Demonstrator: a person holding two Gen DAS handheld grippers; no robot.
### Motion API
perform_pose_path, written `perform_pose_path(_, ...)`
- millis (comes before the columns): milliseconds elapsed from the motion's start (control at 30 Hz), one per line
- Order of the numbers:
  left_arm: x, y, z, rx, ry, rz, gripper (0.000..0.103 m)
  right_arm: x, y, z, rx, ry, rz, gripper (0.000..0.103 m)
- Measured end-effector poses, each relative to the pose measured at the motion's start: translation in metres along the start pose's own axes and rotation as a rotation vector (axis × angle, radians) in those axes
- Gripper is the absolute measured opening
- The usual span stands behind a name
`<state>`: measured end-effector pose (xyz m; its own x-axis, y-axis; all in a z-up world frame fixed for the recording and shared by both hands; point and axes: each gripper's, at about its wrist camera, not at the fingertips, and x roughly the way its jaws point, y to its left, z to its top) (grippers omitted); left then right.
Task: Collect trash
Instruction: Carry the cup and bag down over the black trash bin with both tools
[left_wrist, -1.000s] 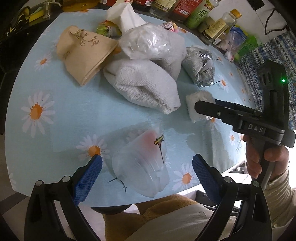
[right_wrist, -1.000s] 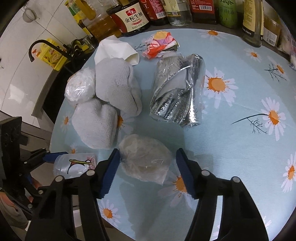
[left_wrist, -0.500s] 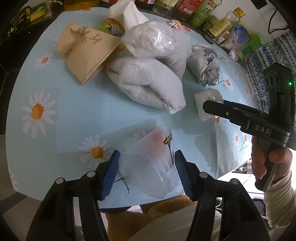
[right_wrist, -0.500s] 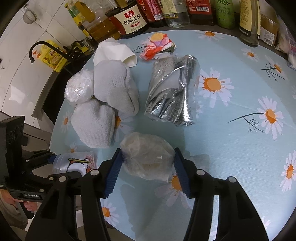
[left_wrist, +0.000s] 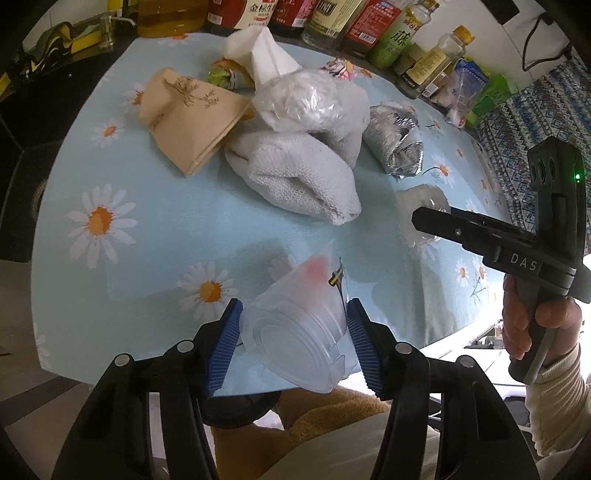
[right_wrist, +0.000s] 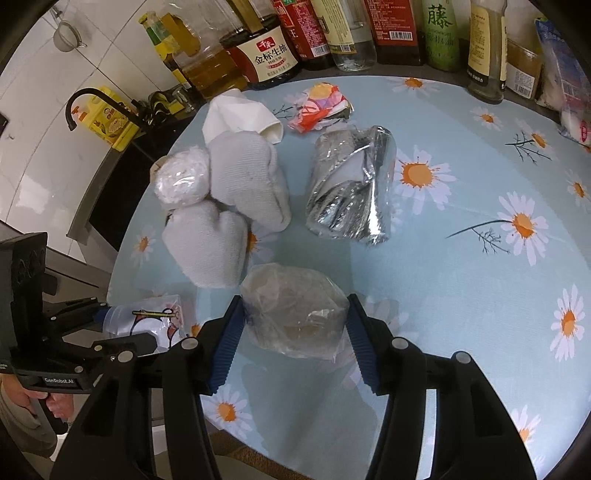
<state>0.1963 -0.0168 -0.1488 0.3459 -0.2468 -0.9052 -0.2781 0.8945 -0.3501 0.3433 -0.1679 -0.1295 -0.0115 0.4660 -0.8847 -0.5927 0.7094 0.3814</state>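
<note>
Since a second ago both pairs of fingers have been closed from wide apart, so two pieces of trash are now secured for collection. The clear plastic cup (left_wrist: 299, 325) is clamped by the left gripper (left_wrist: 293, 341) at the near edge of the surface (left_wrist: 155, 243); the plastic-wrapped wad (right_wrist: 295, 314) is gripped by the right gripper (right_wrist: 293, 341), between its pads.

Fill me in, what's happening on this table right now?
A person with two handheld grippers is collecting trash from the daisy-print table. The left gripper is closed on a clear plastic cup at the near edge. The right gripper is clamped around a wadded clear plastic bag. A foil wrapper, grey cloths and a paper cup lie untouched.
</note>
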Motion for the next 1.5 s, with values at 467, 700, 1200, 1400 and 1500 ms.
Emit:
perform_pose_path(467,-0.041,0.012,-0.041,0.046,-0.048,-0.025,0.056,-0.020,0.056,-0.044,0.012,-0.028,0.000,0.056)
perform_pose_path(700,-0.063,0.036,-0.071,0.032,-0.078,-0.036,0.056,-0.019,0.086,-0.072,0.031,-0.032,0.015,0.056)
perform_pose_path(1200,-0.064,0.065,-0.121,0.033,-0.027,-0.094,0.056,0.003,0.132,-0.130,0.072,0.017,0.006,0.056)
perform_pose_path(1400,-0.049,0.074,-0.135,0.054,0.023,-0.091,0.056,0.020,0.134,-0.150,0.117,0.044,0.001,0.056)
perform_pose_path(1500,-0.040,0.079,-0.140,0.063,0.051,-0.090,0.056,0.032,0.132,-0.162,0.144,0.063,0.002,0.056)
